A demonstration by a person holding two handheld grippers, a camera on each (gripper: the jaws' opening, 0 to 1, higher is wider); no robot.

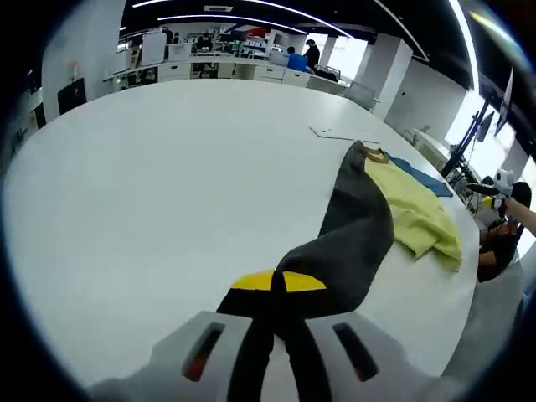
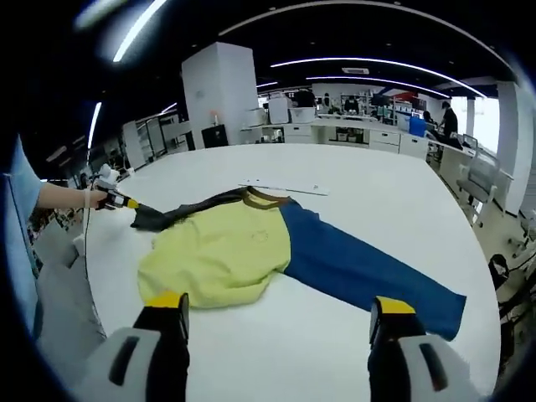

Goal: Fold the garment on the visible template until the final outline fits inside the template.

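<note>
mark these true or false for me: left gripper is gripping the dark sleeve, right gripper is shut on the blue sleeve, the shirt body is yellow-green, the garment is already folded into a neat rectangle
The left gripper is gripping the dark sleeve: true.
The right gripper is shut on the blue sleeve: false, its jaws stand wide apart, above the white table, holding nothing.
The shirt body is yellow-green: true.
The garment is already folded into a neat rectangle: false, both sleeves are stretched out to either side.
</note>
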